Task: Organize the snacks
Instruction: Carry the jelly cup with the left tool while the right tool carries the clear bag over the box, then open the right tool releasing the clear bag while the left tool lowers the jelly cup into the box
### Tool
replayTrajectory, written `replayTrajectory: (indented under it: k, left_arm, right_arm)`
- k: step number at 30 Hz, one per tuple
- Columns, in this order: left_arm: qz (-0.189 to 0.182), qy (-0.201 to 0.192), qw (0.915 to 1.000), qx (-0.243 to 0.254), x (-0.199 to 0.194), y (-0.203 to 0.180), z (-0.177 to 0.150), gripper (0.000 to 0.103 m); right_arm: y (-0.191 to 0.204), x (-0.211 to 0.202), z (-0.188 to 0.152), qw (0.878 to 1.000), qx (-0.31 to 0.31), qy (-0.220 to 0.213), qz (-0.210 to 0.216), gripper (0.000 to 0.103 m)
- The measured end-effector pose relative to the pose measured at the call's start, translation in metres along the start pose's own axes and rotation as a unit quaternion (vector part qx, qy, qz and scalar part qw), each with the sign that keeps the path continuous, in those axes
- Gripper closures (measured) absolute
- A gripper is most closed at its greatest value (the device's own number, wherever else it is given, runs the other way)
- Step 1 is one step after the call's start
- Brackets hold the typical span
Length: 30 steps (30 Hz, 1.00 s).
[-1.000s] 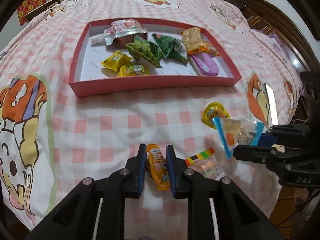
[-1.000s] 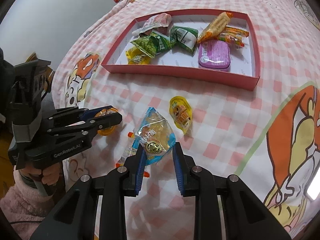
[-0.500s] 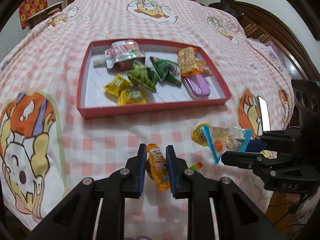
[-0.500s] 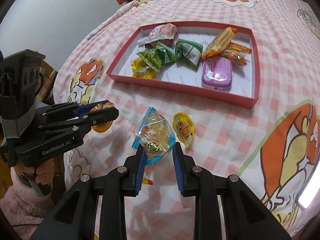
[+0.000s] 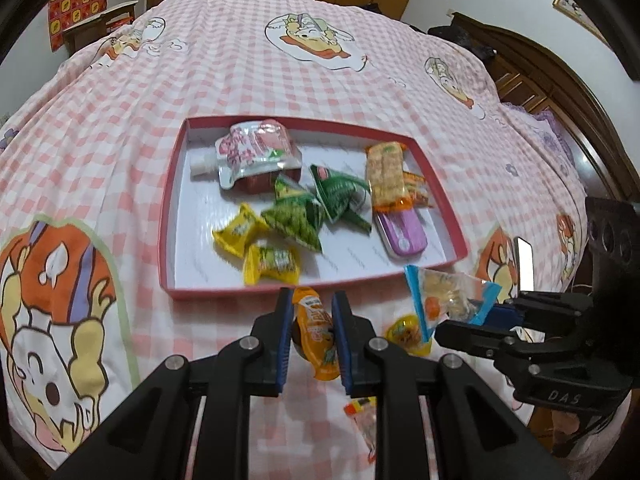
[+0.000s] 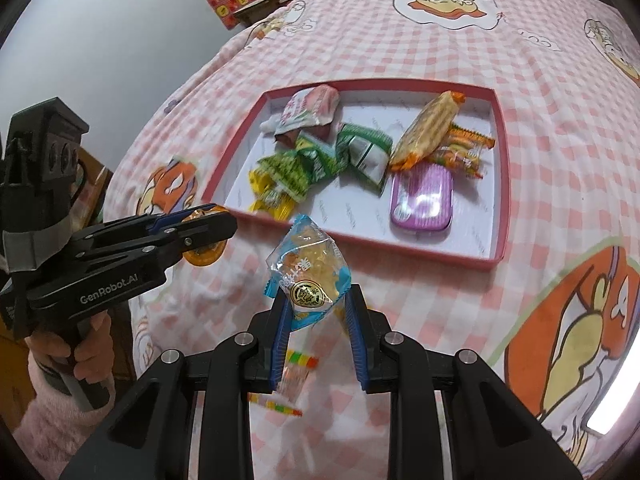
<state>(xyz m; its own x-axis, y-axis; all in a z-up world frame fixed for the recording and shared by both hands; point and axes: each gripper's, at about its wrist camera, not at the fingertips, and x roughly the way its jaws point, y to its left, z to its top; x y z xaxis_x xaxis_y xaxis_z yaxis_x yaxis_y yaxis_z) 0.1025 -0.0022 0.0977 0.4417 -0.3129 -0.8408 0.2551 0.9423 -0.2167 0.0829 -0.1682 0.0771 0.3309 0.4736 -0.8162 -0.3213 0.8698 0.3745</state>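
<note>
A red tray [image 5: 172, 216] lies on the pink checked bedspread and holds several snacks: a pink pouch [image 5: 252, 152], green packets [image 5: 296, 216], yellow packets [image 5: 272, 260], a cracker bar [image 5: 386, 172] and a purple tin [image 5: 402, 232]. My left gripper [image 5: 312, 320] hovers just short of the tray's near rim, shut on an orange jelly snack [image 5: 318, 336]. To its right, my right gripper [image 6: 318, 304] is shut on a clear blue-edged packet [image 6: 310, 276], held in the air before the tray rim [image 6: 502, 184]. In the right wrist view the left gripper [image 6: 212, 228] shows at the left.
A yellow jelly cup [image 5: 404, 334] and a striped candy packet [image 5: 364, 420] lie on the bedspread between the grippers. A dark wooden headboard [image 5: 560, 92] borders the bed on the right. A hand in a pink sleeve [image 6: 60, 360] grips the left handle.
Both grippers have risen and moved forward toward the tray, each keeping its snack. The yellow cup and striped packet stay on the bedspread, now lower in view.
</note>
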Motion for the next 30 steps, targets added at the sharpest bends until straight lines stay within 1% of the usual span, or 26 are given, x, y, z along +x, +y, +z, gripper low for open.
replayTrajectory:
  k: [7, 9, 12, 16, 19, 25, 30]
  left_arm:
    - [0.013, -0.007, 0.9998, -0.011, 0.010, 0.005, 0.022, 0.083]
    - [0.023, -0.011, 0.9996, -0.012, 0.012, 0.008, 0.028, 0.083]
    - [0.050, -0.017, 0.9985, -0.015, 0.019, 0.012, 0.038, 0.083]
    - [0.060, -0.016, 0.9977, -0.025, 0.030, 0.021, 0.049, 0.083]
    - [0.077, -0.019, 0.9966, -0.022, 0.037, 0.025, 0.054, 0.083]
    - [0.078, -0.018, 0.9963, -0.029, 0.051, 0.035, 0.063, 0.083]
    - [0.091, -0.013, 0.9955, -0.025, 0.063, 0.043, 0.064, 0.083]
  right_arm:
    - [-0.007, -0.002, 0.023, 1.000, 0.012, -0.020, -0.008, 0.075]
    - [-0.009, -0.001, 0.031, 1.000, 0.013, -0.025, -0.010, 0.075]
    - [-0.012, 0.004, 0.043, 0.999, 0.018, -0.028, -0.008, 0.075]
    - [-0.015, 0.011, 0.057, 0.999, 0.025, -0.034, -0.011, 0.075]
    - [-0.016, 0.016, 0.068, 0.999, 0.024, -0.041, -0.026, 0.075]
    - [-0.016, 0.028, 0.090, 0.996, 0.011, -0.061, -0.065, 0.075]
    - [-0.011, 0.041, 0.103, 0.993, -0.020, -0.066, -0.097, 0.075]
